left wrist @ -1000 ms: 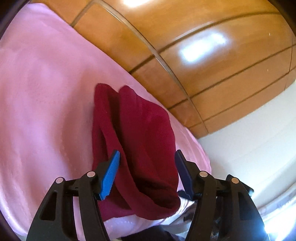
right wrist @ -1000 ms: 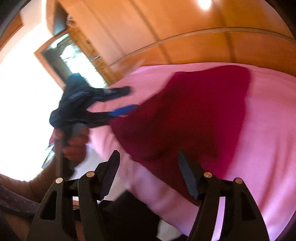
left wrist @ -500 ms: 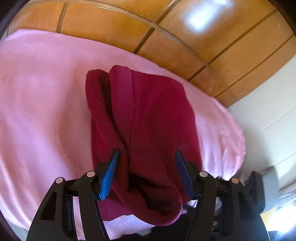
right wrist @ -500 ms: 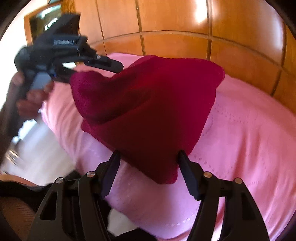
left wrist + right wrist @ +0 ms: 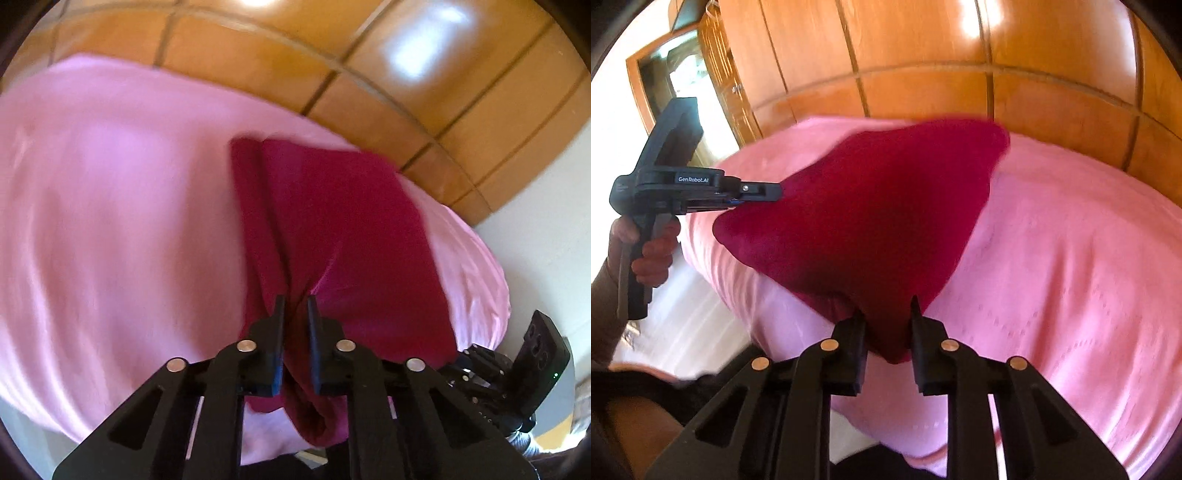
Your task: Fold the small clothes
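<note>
A dark red garment (image 5: 332,229) (image 5: 871,218) lies on a pink blanket (image 5: 110,221) (image 5: 1071,258), stretched between both grippers. My left gripper (image 5: 294,301) is closing, its jaws pinched on a fold at the garment's near edge. In the right wrist view the left gripper (image 5: 764,192) grips the garment's left corner, held by a hand (image 5: 653,254). My right gripper (image 5: 884,310) is closing too, with the garment's near corner pressed between its jaws. The cloth's far corner rests on the blanket.
A wooden panelled wall (image 5: 923,55) (image 5: 406,92) rises just behind the blanket. A window or mirror frame (image 5: 665,81) stands at the left. The right gripper's body (image 5: 517,373) shows at the lower right of the left wrist view. A sleeve (image 5: 605,295) is at the left edge.
Both grippers sank toward the garment and their jaws went from wide apart to pinched on the cloth. The garment now stretches taut between the two grips.
</note>
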The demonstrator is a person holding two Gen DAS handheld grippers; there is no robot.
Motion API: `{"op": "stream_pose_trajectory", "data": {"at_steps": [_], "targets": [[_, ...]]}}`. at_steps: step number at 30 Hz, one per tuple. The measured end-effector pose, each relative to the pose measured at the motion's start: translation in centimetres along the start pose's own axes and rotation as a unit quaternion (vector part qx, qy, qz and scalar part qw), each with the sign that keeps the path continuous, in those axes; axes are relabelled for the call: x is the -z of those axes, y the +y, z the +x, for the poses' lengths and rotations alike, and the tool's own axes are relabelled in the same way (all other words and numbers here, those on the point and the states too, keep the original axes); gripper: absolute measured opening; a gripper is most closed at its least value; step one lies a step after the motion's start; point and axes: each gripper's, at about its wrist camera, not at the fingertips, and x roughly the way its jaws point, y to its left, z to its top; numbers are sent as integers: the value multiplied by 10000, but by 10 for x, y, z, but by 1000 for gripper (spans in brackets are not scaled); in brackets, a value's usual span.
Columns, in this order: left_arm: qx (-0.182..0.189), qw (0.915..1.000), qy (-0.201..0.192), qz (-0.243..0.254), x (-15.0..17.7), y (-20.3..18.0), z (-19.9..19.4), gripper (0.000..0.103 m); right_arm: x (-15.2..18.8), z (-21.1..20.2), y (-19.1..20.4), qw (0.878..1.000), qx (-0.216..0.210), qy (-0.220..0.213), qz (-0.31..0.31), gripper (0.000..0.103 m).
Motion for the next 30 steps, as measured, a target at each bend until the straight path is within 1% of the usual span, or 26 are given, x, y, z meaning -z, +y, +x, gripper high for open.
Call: {"op": "stream_pose_trajectory", "data": {"at_steps": [2, 3, 4, 5, 6, 8, 9, 10, 11, 12, 14, 17, 18, 20, 21, 22, 23, 25, 26, 27, 28, 29, 30], "targets": [[100, 9998, -54, -183, 8, 11, 4, 9, 4, 5, -5, 10000, -10, 76, 47, 18], [169, 9995, -154, -218, 11, 11, 2, 11, 4, 5, -6, 9999, -25, 109, 53, 18], [144, 9995, -236, -181, 12, 8, -1, 12, 2, 4, -7, 9998, -50, 157, 59, 19], [63, 9995, -299, -85, 12, 3, -4, 15, 0, 0, -9, 9997, -143, 173, 118, 21], [-106, 9991, -403, 94, 9, -5, -9, 16, -3, -2, -11, 9995, -235, 173, 157, 24], [-302, 9977, -532, 293, 7, -12, -17, 16, -8, -17, -17, 9988, -438, 136, 162, 30], [-414, 9966, -614, 361, 3, -16, -22, 20, -14, -25, -19, 9986, -490, 72, 191, 37], [-499, 9958, -675, 369, -1, -18, -25, 28, -17, -29, -21, 9985, -492, -2, 228, 44], [-547, 9948, -790, 329, -6, -21, -29, 46, -25, -37, -26, 9983, -470, -178, 310, 54], [-488, 9941, -921, 294, -9, -25, -32, 55, -30, -42, -29, 9978, -485, -279, 365, 54], [-359, 9934, -1024, 370, -15, -34, -32, 55, -49, -45, -37, 9961, -476, -523, 533, 54], [-539, 9905, -1134, 564, -26, -50, -21, 55, -81, -31, -44, 9939, -275, -743, 766, 54], [-597, 9899, -1109, 655, -30, -55, -12, 55, -90, -25, -43, 9931, -296, -775, 832, 54], [-694, 9892, -1072, 725, -31, -58, 0, 54, -113, -8, -45, 9908, -483, -788, 986, 54], [-771, 9885, -1041, 786, -31, -58, 2, 49, -121, 1, -43, 9905, -514, -753, 1026, 54], [-907, 9870, -988, 884, -32, -58, 9, 46, -128, 9, -43, 9907, -544, -689, 1036, 54], [-1114, 9848, -915, 968, -31, -56, 18, 43, -136, 21, -40, 9912, -524, -611, 1053, 54], [-1326, 9831, -764, 1000, -30, -46, 27, 39, -144, 40, -38, 9927, -381, -461, 1044, 55], [-1409, 9830, -655, 979, -28, -41, 35, 38, -148, 52, -40, 9931, -272, -356, 1084, 54], [-1401, 9842, -563, 930, -25, -32, 42, 38, -148, 60, -44, 9931, -240, -263, 1120, 53], [-1355, 9851, -562, 897, -23, -25, 46, 38, -149, 69, -44, 9935, -191, -138, 1117, 53], [-1320, 9855, -588, 887, -22, -20, 46, 38, -150, 82, -43, 9945, -5, 30, 1044, 53], [-1282, 9858, -631, 877, -22, -18, 46, 38, -152, 93, -44, 9950, 106, 92, 993, 54]]}}
